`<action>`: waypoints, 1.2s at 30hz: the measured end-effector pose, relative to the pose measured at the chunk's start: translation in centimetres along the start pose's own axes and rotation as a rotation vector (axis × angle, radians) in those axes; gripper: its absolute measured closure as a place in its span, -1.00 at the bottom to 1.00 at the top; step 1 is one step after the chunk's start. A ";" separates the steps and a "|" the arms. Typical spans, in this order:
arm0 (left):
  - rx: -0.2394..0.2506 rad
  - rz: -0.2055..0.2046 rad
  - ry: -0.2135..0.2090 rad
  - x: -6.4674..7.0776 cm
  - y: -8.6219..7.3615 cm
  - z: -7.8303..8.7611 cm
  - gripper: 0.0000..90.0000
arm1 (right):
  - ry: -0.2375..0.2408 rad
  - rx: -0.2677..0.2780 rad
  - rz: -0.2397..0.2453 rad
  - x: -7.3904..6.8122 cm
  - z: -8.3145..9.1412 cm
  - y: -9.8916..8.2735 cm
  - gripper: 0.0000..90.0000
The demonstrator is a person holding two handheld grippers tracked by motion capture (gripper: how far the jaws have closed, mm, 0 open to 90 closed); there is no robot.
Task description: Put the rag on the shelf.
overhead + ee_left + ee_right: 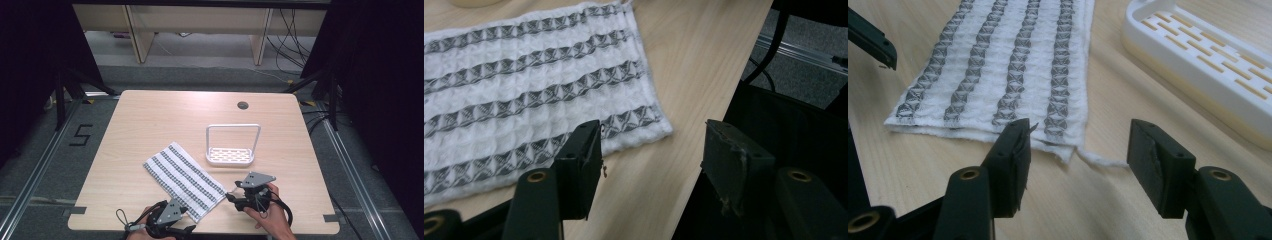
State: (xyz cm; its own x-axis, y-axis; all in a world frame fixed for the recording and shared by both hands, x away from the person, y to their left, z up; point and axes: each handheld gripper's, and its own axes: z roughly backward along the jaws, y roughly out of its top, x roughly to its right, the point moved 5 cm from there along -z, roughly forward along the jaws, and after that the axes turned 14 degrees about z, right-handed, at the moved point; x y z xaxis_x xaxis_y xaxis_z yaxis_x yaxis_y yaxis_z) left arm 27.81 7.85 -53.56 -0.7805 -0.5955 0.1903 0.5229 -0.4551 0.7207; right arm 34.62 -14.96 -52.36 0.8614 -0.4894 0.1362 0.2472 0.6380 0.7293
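A white towel with grey woven stripes (184, 179) lies flat and diagonal on the wooden table (150, 120). My left gripper (186, 230) is at the table's front edge, just off the towel's near corner (644, 125), jaws open and empty (651, 160). My right gripper (231, 196) hovers by the towel's right corner, jaws open (1078, 160), with the towel's edge and a loose white thread (1100, 161) just ahead of them. In the right gripper view the towel (1013, 65) stretches away from the jaws.
A white plastic rack with a slotted base and a tall hoop handle (231, 155) stands right of the towel, close to the right gripper (1208, 55). A round cable hole (243, 105) sits near the table's far edge. The floor drops away past the front edge (794, 75).
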 end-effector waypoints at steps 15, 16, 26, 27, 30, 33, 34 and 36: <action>0.003 0.006 -0.013 0.9 1.1 -1.4 0.22 | 0.016 -0.029 0.034 0.0 -1.5 0.7 0.06; 0.001 -0.020 -0.008 0.8 1.2 -1.4 0.24 | 0.027 -0.035 0.035 -0.1 -1.6 0.7 0.07; -0.039 -0.027 -0.002 0.7 1.0 -2.4 0.33 | 0.044 -0.067 0.058 -0.2 -2.7 0.8 0.23; -0.052 -0.016 0.000 0.7 0.9 -2.5 0.33 | 0.043 -0.070 0.058 -0.1 -2.7 0.8 0.24; -0.063 -0.021 0.009 0.5 0.8 -2.7 0.32 | 0.046 -0.086 0.052 -0.1 -2.9 0.7 0.27; -0.071 -0.035 0.016 0.4 0.9 -2.7 0.33 | 0.041 -0.080 0.053 -0.1 -3.2 0.7 0.32; -0.064 -0.030 0.010 0.5 0.9 -2.7 0.34 | 0.049 -0.097 0.066 0.0 -3.2 0.6 0.34; -0.066 -0.029 0.008 0.4 0.9 -2.6 0.39 | 0.052 -0.102 0.055 -0.3 -3.6 0.5 0.38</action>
State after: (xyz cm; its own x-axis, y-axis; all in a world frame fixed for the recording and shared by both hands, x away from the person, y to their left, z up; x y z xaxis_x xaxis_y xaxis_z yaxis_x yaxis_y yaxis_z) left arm 28.84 5.49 -54.62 -0.7929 -0.5867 0.1645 0.5218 -0.5144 0.6805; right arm 36.07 -12.40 -54.44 0.8959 -0.4226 0.1374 0.2406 0.7213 0.6495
